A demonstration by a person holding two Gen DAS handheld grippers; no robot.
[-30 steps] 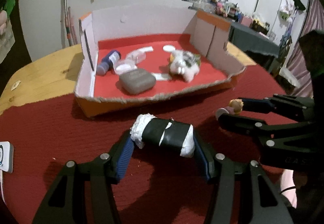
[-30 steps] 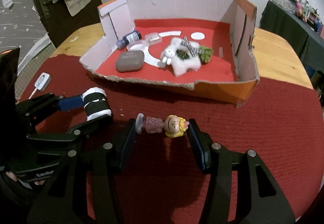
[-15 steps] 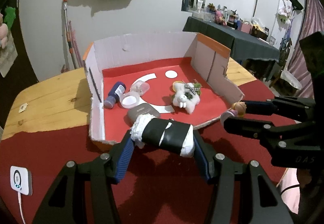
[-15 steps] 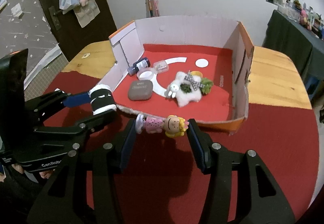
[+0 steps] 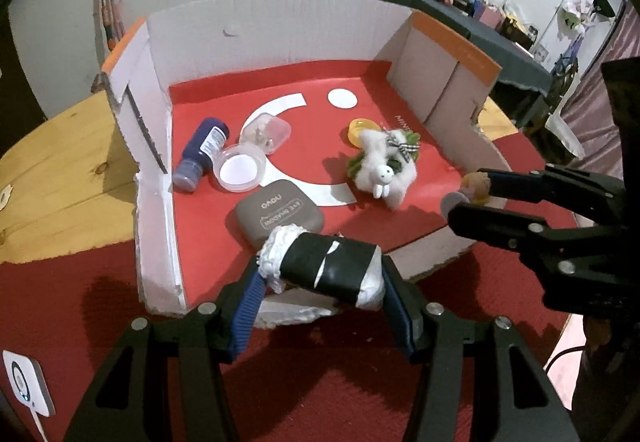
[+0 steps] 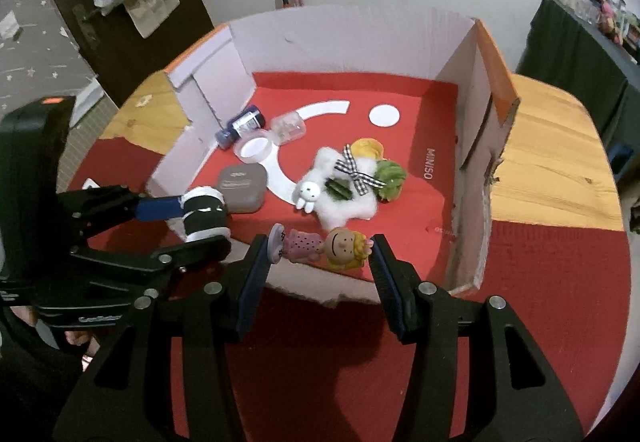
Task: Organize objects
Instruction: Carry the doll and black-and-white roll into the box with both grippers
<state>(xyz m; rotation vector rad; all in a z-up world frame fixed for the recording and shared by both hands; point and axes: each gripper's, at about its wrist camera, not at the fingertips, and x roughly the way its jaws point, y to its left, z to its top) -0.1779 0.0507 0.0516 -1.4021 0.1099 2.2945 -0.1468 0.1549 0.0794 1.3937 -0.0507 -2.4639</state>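
Presently: left gripper (image 5: pixel 320 274) clamps a black-and-white roll (image 5: pixel 324 268) endwise over the cardboard box (image 5: pixel 256 26) front edge; right gripper (image 6: pixel 320 250) pinches a small doll figurine (image 6: pixel 320 246) lengthwise, likewise poised for dropping among the items inside.

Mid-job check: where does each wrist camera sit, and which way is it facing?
Left wrist: behind the left hand-held gripper, shut on a black-and-white roll, looking down into the cardboard box; right hand-held gripper shows at right.
Right wrist: behind the right hand-held gripper, shut on a doll figurine, facing the same box; left gripper at left.
Shared: box, grey case, both grippers.
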